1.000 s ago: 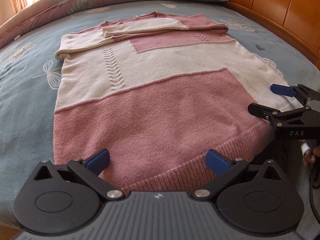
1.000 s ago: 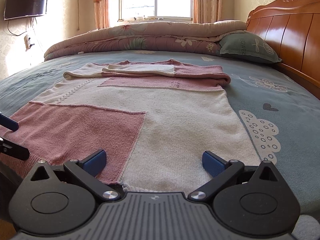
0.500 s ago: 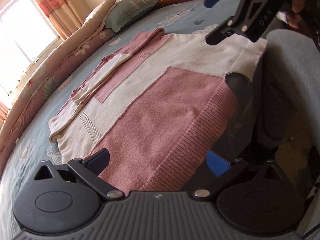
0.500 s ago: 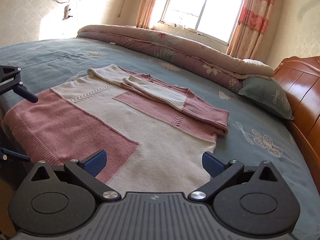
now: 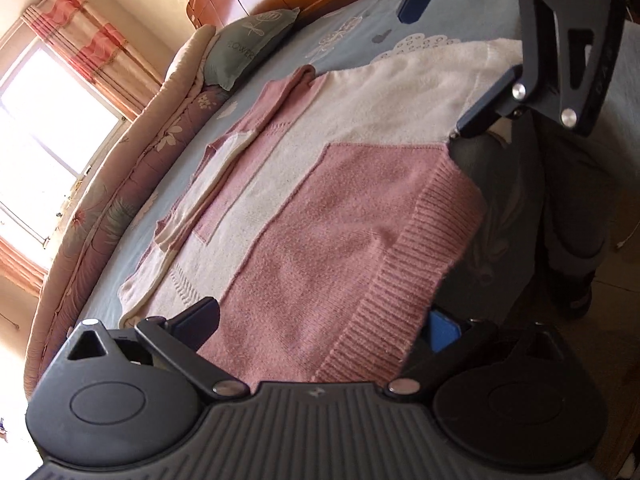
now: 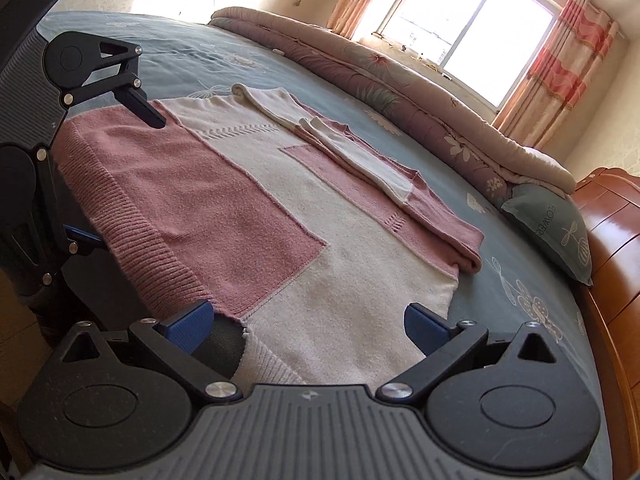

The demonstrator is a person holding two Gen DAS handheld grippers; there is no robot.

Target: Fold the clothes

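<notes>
A pink and cream knitted sweater [image 5: 340, 208] lies flat on the blue bed [image 5: 352, 40], its sleeves folded across the chest. The ribbed hem [image 5: 400, 300] hangs at the bed's edge. My left gripper [image 5: 320, 324] is open and rolled sideways, one finger above the pink hem corner and one below it. My right gripper [image 5: 452, 56] shows at the upper right, open over the cream corner. In the right wrist view the sweater [image 6: 248, 200] stretches ahead, and the right gripper [image 6: 308, 326] straddles the cream hem, open. The left gripper [image 6: 112, 172] stands open around the pink corner.
A rolled floral quilt [image 6: 400, 92] and a green pillow [image 6: 552, 232] lie at the far side of the bed. A wooden headboard [image 6: 612, 240] runs along the right. A person's leg [image 5: 576, 208] stands against the bed edge by the hem.
Both grippers have rolled sideways and moved in to the hem at the bed's edge. Each now has the hem between its open fingers. The sweater has not shifted.
</notes>
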